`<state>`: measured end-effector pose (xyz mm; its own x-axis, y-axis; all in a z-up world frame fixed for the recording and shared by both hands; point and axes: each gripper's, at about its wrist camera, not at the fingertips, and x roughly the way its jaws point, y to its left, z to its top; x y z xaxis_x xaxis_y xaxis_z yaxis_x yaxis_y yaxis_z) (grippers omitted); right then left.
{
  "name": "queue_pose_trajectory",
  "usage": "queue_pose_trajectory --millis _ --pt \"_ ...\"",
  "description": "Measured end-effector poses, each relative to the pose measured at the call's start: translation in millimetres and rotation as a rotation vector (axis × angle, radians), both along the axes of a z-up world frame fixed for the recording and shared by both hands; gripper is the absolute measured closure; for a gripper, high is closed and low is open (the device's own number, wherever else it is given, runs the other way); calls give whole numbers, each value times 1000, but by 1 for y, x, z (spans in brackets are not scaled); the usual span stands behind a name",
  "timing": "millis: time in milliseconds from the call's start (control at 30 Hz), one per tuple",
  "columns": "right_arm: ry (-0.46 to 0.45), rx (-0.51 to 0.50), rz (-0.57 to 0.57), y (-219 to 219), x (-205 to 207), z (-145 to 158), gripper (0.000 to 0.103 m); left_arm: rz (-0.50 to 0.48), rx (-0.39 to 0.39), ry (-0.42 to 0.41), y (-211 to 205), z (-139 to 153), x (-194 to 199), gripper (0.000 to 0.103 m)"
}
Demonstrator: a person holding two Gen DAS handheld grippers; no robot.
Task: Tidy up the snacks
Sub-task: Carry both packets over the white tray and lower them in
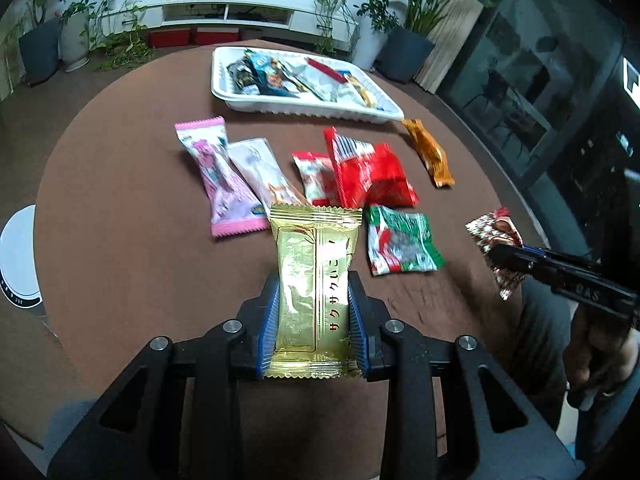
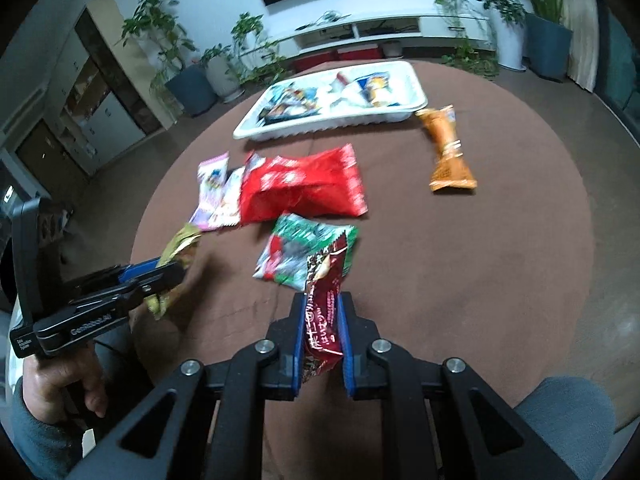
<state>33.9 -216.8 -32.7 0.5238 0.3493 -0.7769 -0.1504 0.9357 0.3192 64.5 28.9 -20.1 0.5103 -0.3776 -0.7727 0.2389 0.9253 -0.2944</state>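
- Gold snack packet (image 1: 314, 288) sits pinched in the left claw (image 1: 314, 308), lifted over the brown desk (image 1: 120, 208).
- Dark red snack packet (image 2: 323, 320) is pinched upright in the right claw (image 2: 322, 336).
- Loose packets lie between the claws and the white tray (image 1: 256, 106), which holds more.

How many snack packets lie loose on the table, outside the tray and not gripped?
6: pink packet, pale packet, small red-white packet, big red bag, green-red packet, orange packet. Others may hide underneath.
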Motion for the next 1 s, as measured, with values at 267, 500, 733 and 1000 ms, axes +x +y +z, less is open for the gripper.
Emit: queue_pose_trajectory --millis 267,500,733,1000 --pt "-46 -6 -156 -70 39 23 87 53 -59 -36 33 31 44 74" --pt "-135 27 -229 -104 99 61 86 48 -37 -116 34 81 118 74" --pt "-249 54 -112 -61 172 102 86 -1 -7 -134 4 108 197 74" --pt "-199 36 4 -1 256 83 86 -28 49 -43 -34 74 273 74"
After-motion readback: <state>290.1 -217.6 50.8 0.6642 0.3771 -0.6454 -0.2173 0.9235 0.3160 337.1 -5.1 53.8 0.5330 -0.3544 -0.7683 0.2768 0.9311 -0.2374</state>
